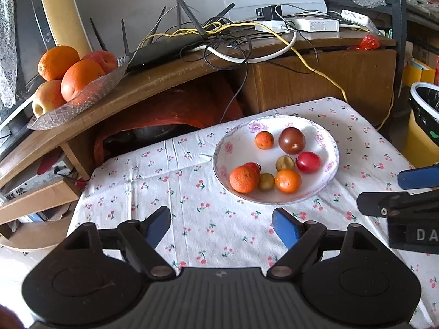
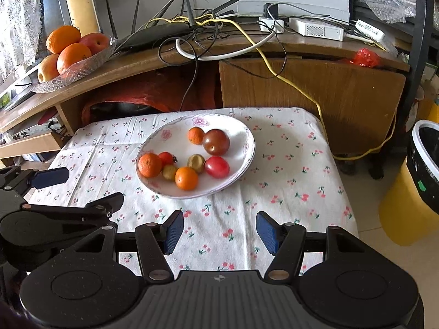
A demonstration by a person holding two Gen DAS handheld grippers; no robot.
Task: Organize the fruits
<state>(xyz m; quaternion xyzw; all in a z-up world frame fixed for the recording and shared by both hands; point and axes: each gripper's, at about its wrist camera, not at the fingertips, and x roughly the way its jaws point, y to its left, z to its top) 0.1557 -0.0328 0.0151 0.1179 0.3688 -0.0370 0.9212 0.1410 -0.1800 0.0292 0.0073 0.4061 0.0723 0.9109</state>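
Fruits sit in a white plate [image 1: 328,139] with pink flowers on the table [image 1: 192,192], which has a cloth with little cherries: three small oranges [image 1: 244,179], a dark round tomato [image 1: 292,140], a red tomato [image 1: 309,162], another small red one and two little brownish fruits. Both tools are low over the cloth near the plate and touch nothing; the left tool [image 1: 221,226] has its blue fingers wide apart, and so does the right tool [image 2: 219,231]. A glass dish [image 1: 90,93] of big oranges and apples stands on the wooden shelf behind.

Right gripper [image 2: 219,231] gapes empty above the cloth [image 2: 274,192] — fruit-filled plate [image 2: 244,161] just ahead.
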